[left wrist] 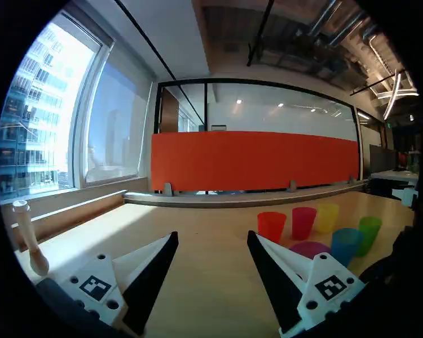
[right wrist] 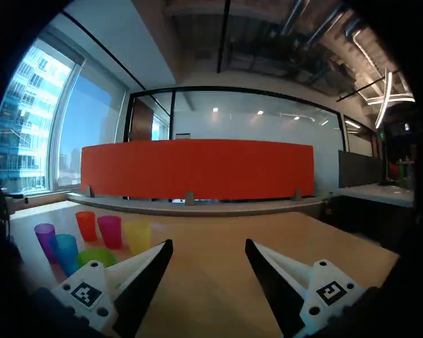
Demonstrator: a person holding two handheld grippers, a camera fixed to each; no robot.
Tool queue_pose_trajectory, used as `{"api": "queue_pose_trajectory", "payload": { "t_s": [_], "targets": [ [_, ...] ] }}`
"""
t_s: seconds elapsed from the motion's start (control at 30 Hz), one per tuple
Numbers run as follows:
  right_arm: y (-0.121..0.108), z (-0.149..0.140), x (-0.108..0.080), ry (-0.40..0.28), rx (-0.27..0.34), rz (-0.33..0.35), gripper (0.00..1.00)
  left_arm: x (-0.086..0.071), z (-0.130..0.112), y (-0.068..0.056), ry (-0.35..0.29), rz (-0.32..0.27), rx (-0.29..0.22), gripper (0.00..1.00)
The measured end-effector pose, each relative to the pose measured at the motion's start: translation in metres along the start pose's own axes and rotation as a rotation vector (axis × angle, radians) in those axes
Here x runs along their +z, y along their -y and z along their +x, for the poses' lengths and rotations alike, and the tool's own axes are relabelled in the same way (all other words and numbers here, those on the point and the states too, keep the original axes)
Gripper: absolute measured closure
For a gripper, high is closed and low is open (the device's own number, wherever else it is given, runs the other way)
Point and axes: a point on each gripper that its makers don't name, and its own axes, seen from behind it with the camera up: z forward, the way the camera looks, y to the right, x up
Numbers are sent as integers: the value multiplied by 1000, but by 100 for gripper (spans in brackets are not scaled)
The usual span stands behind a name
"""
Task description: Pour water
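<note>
Several coloured plastic cups stand in a cluster on the wooden table (left wrist: pixel 211 270). In the left gripper view the red cup (left wrist: pixel 271 226), pink cup (left wrist: pixel 303 222), yellow cup (left wrist: pixel 327 217), blue cup (left wrist: pixel 346 246), green cup (left wrist: pixel 369 234) and purple cup (left wrist: pixel 309 249) sit ahead to the right. My left gripper (left wrist: pixel 212 242) is open and holds nothing. In the right gripper view the same cups sit to the left: red cup (right wrist: pixel 87 225), pink cup (right wrist: pixel 110 231), yellow cup (right wrist: pixel 137 236), purple cup (right wrist: pixel 44 241), blue cup (right wrist: pixel 65 253), green cup (right wrist: pixel 96 257). My right gripper (right wrist: pixel 209 248) is open and empty.
An orange divider panel (left wrist: pixel 254 160) runs along the far edge of the table. Large windows (left wrist: pixel 48 129) are on the left, with a wooden ledge and a wooden peg-like handle (left wrist: pixel 30 236) near my left finger. A dark desk (right wrist: pixel 375 208) stands at the right.
</note>
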Motion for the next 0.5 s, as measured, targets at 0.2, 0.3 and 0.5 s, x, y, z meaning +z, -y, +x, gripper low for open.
{"api": "queue_pose_trajectory", "payload": {
  "t_s": [0.2,0.3,0.5],
  "targets": [
    [6,3,-1,21,-29,22,1,-2,4,4,-6,11,-1,9],
    [7,13,-2,20,-32,28,1,-3,13,3,-19,5,-5,9],
    [5,39,-2,30,-23,38,1,0,31,1,-15,-14,-22,9]
  ]
}}
